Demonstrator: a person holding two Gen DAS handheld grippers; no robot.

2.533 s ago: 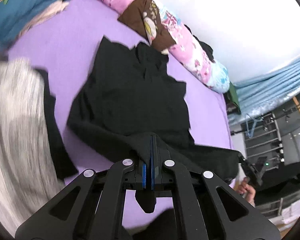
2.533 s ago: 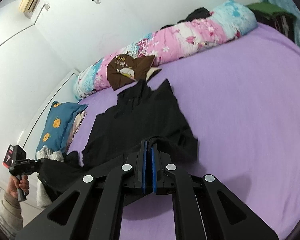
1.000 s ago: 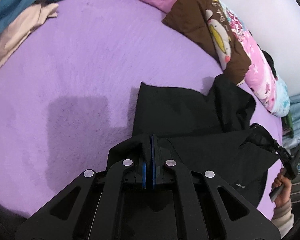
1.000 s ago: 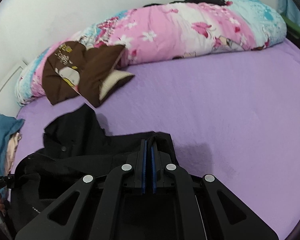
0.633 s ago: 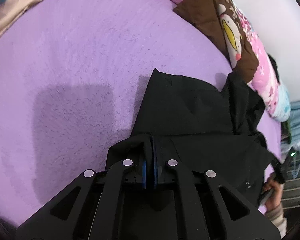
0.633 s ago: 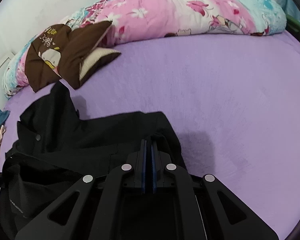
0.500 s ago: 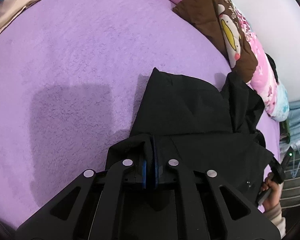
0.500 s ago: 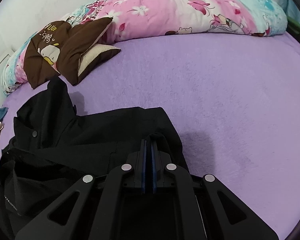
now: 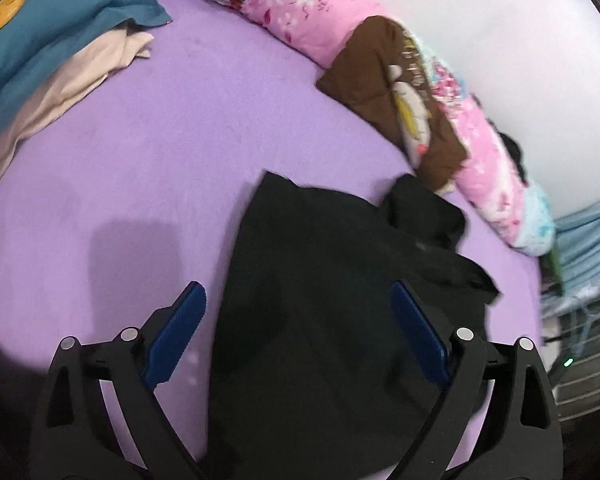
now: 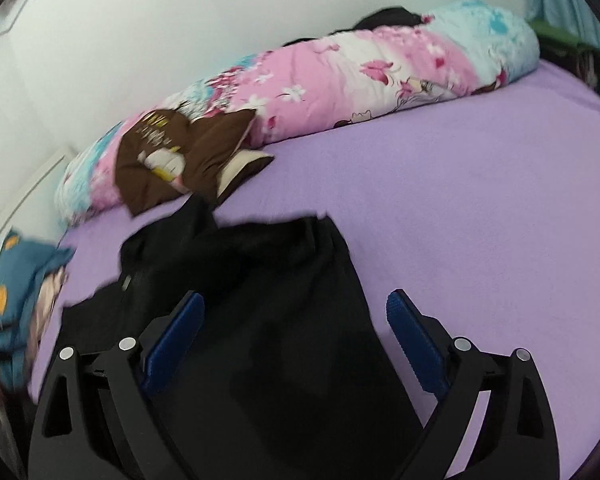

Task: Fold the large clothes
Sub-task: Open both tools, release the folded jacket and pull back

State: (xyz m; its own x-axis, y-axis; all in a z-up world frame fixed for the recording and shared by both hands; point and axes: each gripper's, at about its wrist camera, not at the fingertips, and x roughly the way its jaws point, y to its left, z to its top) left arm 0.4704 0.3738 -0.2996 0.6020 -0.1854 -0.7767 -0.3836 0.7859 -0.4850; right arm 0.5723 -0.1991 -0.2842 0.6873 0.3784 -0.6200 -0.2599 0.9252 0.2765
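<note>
Both tongs, left gripper (image 9: 298,300) and right gripper (image 10: 294,310), have just sprung open, releasing the black garment (image 9: 340,300), now lying folded beneath their spread jaws on the purple bed (image 9: 160,128) (this fold looks complete).

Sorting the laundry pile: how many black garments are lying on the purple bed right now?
1 on the sheet: the black garment, spread out below both wrist cameras. Another dark item sits atop the floral quilt; more may be hidden.
</note>
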